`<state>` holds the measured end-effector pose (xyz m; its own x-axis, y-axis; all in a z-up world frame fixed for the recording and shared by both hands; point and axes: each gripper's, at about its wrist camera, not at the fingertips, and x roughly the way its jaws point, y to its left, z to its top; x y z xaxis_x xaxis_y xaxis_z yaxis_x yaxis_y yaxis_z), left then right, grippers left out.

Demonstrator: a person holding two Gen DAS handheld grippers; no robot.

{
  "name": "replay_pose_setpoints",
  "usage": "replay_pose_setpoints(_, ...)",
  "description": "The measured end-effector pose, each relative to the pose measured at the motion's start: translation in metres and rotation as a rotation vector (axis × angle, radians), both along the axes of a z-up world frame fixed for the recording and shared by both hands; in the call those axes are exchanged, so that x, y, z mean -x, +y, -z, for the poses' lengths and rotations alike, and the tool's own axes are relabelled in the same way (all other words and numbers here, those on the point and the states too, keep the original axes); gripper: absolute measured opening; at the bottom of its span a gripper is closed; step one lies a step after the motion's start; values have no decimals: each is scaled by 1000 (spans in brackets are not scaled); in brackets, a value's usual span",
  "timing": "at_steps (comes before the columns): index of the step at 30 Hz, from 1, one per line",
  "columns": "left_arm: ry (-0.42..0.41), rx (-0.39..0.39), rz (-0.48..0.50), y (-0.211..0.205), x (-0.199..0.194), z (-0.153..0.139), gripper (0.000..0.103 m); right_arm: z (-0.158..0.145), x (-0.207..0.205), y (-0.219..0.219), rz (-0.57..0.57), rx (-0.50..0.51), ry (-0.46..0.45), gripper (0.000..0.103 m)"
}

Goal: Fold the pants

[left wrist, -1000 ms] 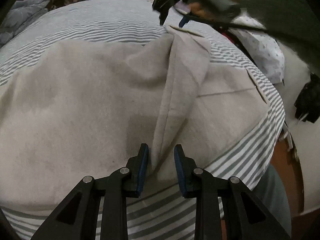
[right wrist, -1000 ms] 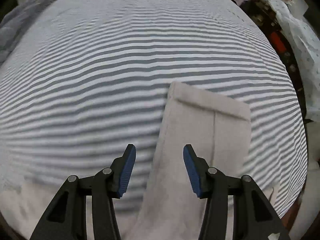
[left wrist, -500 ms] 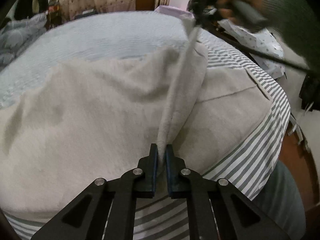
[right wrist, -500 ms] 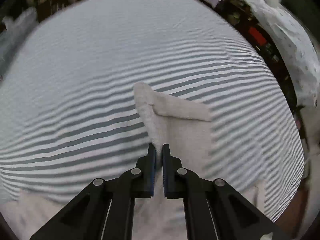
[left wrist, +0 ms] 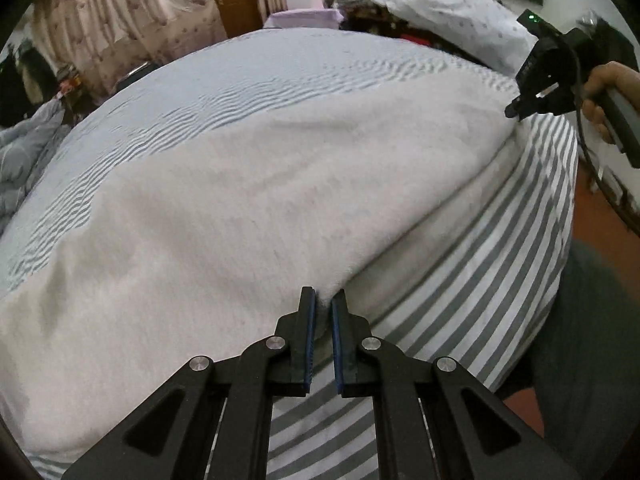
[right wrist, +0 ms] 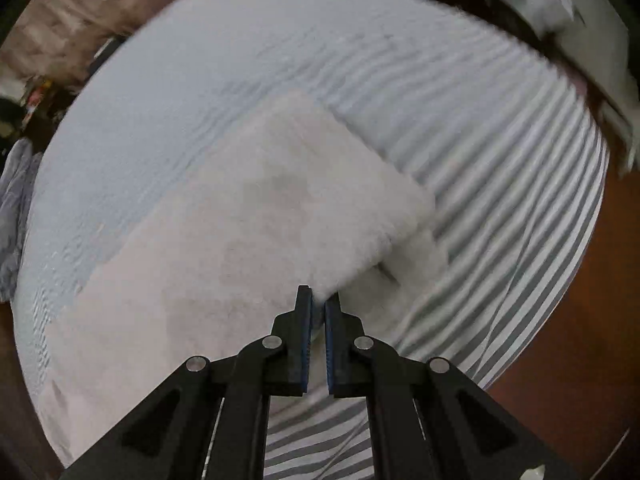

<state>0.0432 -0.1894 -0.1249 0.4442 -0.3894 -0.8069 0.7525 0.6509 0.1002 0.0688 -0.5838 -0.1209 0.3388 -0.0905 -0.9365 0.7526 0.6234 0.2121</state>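
On bed near its front edge: pants (left wrist: 224,200) lie across striped sheet (left wrist: 500,248) | left gripper (left wrist: 323,300) and right gripper (right wrist: 318,304) each pinched on a hem fold | soft, light, limp fleece; likely sags between grips | hold at edge corners.

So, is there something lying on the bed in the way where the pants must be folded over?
Nothing visible is. Both the left gripper and the right gripper are shut on the pants, and only bare striped sheet lies around them.
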Motion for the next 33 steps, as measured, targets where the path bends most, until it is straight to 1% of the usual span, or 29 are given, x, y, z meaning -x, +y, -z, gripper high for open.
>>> replay_pose_setpoints(1,-2,-1,0,1,1,-1,8,1,-1,2,-5,15,-14,4)
replay_pose_setpoints(3,12,15,-3,3,2,-5,8,-6,0,3,-10,34,-36,4)
replay_pose_setpoints(6,27,43,3,7,5,-12,3,-31,7,14,-32,95,-76,4)
replay_pose_setpoints(8,25,51,12,12,8,-15,3,-45,12,17,-29,95,-101,4)
replay_pose_setpoints(10,33,46,12,11,10,-15,3,-56,20,21,-29,122,-104,4)
replay_pose_setpoints(11,43,49,16,12,10,-14,3,-56,24,22,-25,132,-98,4)
replay_pose_setpoints(13,69,76,20,14,11,-15,3,-47,38,18,11,108,-82,4)
replay_pose_setpoints(14,92,101,25,16,10,-18,3,-38,40,15,21,88,-64,4)
replay_pose_setpoints(15,108,121,24,19,10,-20,3,-32,38,15,25,91,-50,4)
replay_pose_setpoints(17,161,170,18,26,6,-26,3,-9,33,14,20,79,17,4)
replay_pose_setpoints(20,227,229,-7,33,-2,-34,3,14,30,13,39,54,44,4)
replay_pose_setpoints(23,250,268,-39,33,-13,-42,4,10,28,17,34,72,48,5)
replay_pose_setpoints(24,245,274,-48,30,-16,-44,4,8,28,18,27,77,48,5)
replay_pose_setpoints(25,239,273,-54,27,-19,-45,5,9,27,20,24,79,48,5)
replay_pose_setpoints(28,271,262,-43,12,-28,-36,5,6,28,20,32,95,55,5)
replay_pose_setpoints(31,338,226,-70,2,-36,-13,5,12,29,18,28,97,70,5)
replay_pose_setpoints(33,394,176,-99,1,-38,9,5,14,27,19,8,99,83,8)
